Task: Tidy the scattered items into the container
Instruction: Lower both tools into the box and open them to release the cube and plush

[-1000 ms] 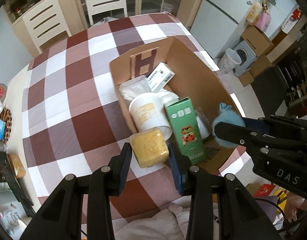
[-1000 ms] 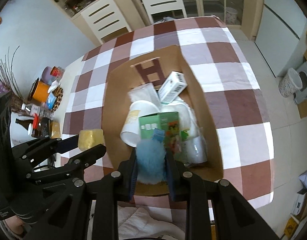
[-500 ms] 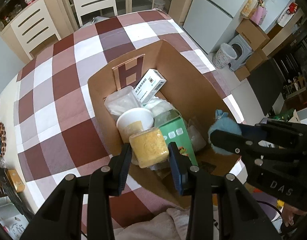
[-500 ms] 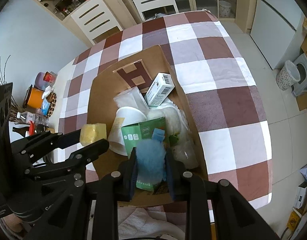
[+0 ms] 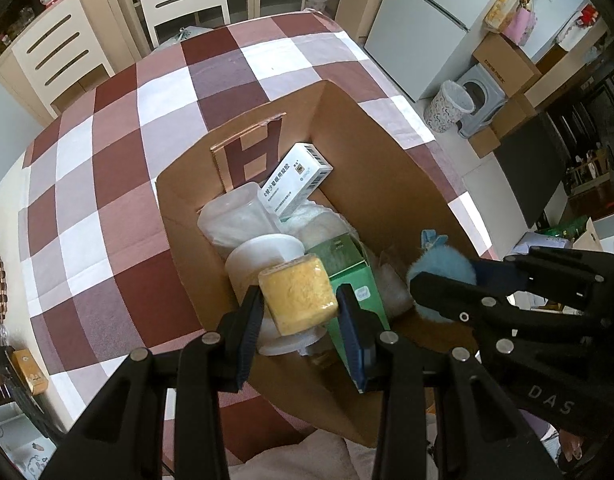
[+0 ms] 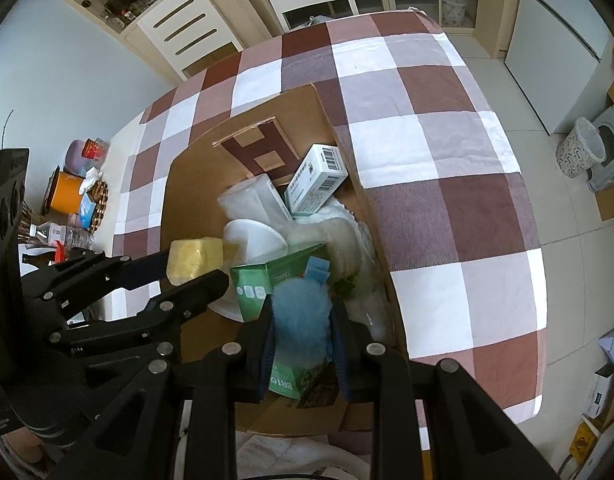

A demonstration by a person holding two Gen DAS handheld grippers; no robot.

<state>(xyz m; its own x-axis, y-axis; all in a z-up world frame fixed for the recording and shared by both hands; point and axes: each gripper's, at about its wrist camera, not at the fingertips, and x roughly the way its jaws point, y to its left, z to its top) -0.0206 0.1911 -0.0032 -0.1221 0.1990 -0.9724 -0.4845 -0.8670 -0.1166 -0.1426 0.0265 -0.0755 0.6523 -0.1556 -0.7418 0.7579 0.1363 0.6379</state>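
Both grippers have moved fwd over the cardboard box [image 5: 387,184]. Left gripper [image 5: 301,306] fingers are clamping the yellow sponge [image 5: 297,294] above the box; right gripper [image 6: 301,320] fingers are clamping the blue pompom [image 6: 303,306], w/ checkered worktop [image 5: 107,184] under the box.

One cardboard box [image 5: 391,184] sits on one checked tablecloth [image 5: 107,184]. It holds one white carton [image 5: 295,184], one green carton [image 5: 347,264], one white tub [image 5: 263,256] and one clear plastic container [image 5: 235,220]. Two grippers each grip one thing: the left gripper [image 5: 301,312] one yellow sponge [image 5: 297,296], the right gripper [image 6: 301,330] one blue pompom [image 6: 301,312].
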